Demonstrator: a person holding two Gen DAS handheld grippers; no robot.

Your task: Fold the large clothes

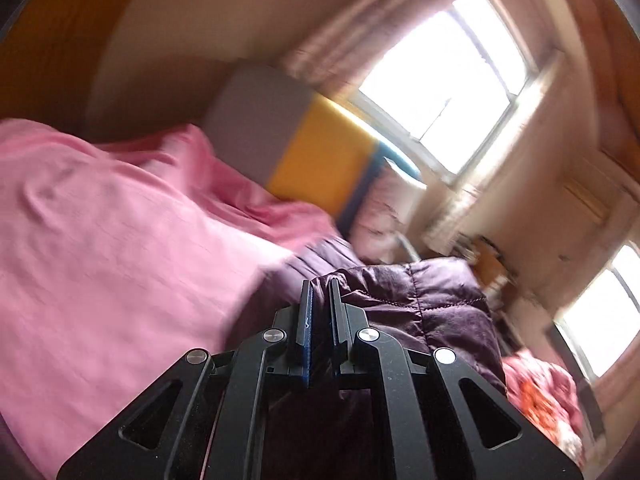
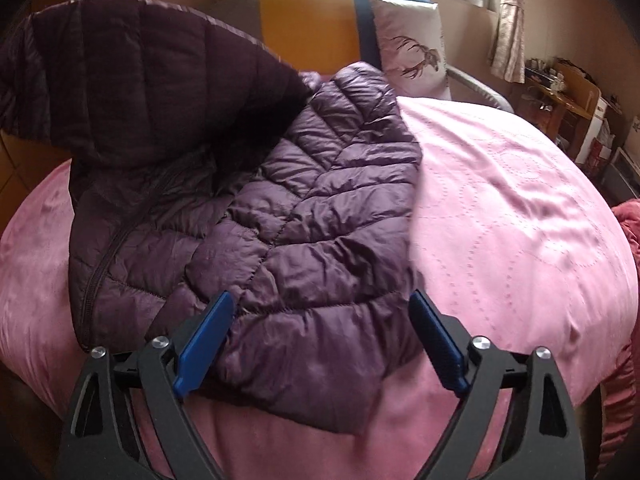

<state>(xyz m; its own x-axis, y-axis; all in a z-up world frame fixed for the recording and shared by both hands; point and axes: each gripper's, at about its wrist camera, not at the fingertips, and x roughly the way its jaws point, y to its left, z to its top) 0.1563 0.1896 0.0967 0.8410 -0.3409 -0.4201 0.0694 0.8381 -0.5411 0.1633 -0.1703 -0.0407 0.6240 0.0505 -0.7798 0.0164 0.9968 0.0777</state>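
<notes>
A dark purple quilted puffer jacket (image 2: 320, 200) lies on the bed's pink cover (image 2: 500, 200). Its left part (image 2: 140, 72) is lifted and hangs in the air, lining side showing. In the blurred left wrist view my left gripper (image 1: 320, 284) is shut on a fold of the jacket (image 1: 420, 300), with purple fabric pinched between the blue pads. My right gripper (image 2: 320, 300) is open, low over the jacket's near edge. Its blue pads (image 2: 208, 340) stand wide apart on either side of the fabric without pressing it.
A grey, yellow and blue headboard (image 2: 304, 20) and a white pillow with a deer print (image 2: 412, 48) stand at the far end of the bed. Behind them is a bright window (image 1: 440, 72). A cluttered desk (image 2: 560, 88) sits on the right, and a red blanket (image 2: 628, 232) lies at the bed's right edge.
</notes>
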